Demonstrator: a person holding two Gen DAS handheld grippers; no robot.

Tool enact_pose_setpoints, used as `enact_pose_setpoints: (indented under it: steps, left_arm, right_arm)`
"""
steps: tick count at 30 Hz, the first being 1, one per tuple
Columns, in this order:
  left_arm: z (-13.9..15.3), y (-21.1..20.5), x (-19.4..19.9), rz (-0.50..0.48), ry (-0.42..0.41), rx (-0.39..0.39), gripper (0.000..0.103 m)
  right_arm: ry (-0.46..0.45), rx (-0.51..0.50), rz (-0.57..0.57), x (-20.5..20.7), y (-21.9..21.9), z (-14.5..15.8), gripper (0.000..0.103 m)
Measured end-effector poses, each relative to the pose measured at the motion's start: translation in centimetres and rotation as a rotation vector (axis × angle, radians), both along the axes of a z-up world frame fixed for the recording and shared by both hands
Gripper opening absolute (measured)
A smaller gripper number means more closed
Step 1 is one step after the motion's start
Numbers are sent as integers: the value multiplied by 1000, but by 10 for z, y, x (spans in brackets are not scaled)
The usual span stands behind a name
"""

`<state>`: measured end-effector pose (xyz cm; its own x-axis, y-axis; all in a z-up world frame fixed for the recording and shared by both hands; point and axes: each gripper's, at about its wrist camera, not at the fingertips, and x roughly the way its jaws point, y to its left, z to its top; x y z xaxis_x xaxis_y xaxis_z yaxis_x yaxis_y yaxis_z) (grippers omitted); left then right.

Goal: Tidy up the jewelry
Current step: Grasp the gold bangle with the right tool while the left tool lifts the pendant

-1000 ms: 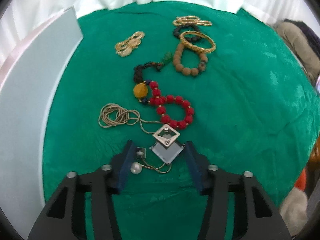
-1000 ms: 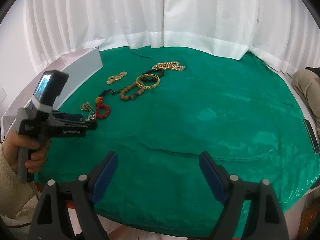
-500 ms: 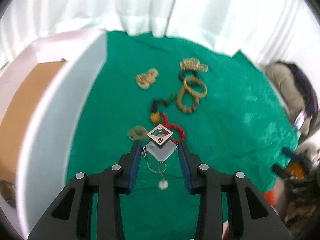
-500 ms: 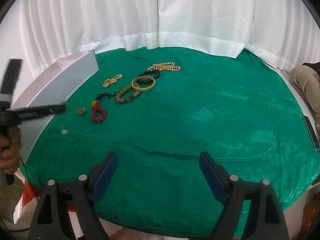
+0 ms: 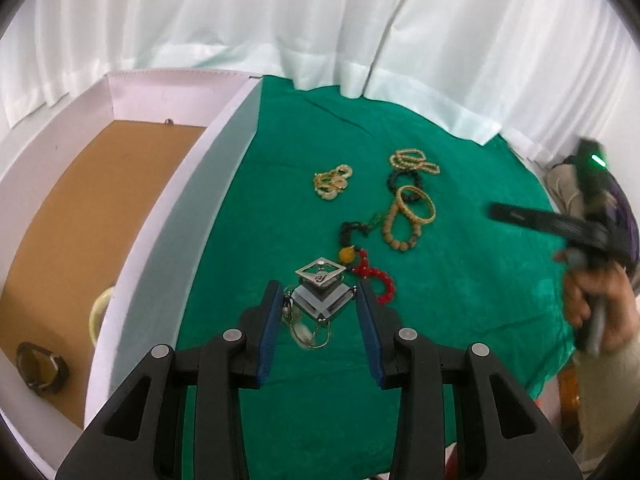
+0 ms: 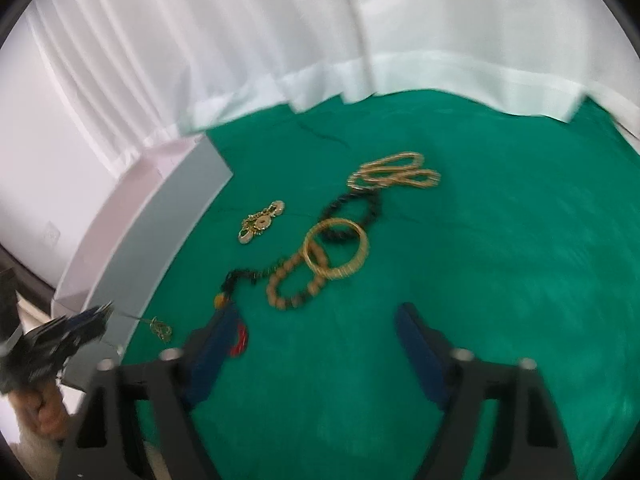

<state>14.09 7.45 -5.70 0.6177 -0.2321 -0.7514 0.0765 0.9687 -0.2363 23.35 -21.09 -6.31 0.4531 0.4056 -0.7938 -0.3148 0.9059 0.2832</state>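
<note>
Now the left gripper point(image 5: 318, 312) clamps the pendant point(image 5: 320, 294), corner up, chain hanging; right gripper point(image 6: 316, 350) fingers apart.

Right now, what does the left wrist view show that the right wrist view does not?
Only the left wrist view looks into the white box: its brown floor holds a pale ring and a dark ring. It also shows the left tool shut on a square pendant, its chain dangling. Only the right wrist view shows the right tool open, holding nothing. Both show the green cloth, gold bangle, wooden bead bracelet and white curtain.
</note>
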Motion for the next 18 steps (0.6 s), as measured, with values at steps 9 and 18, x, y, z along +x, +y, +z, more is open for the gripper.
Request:
enact_pose_setpoints:
  steps: [9, 18]
  left_arm:
    - [6, 7, -2, 12, -7, -7, 37]
    - [17, 13, -12, 1, 2, -69, 37]
  right_arm:
    - [107, -236, 168, 73, 83, -61, 34]
    - [101, -284, 150, 78, 85, -60, 5]
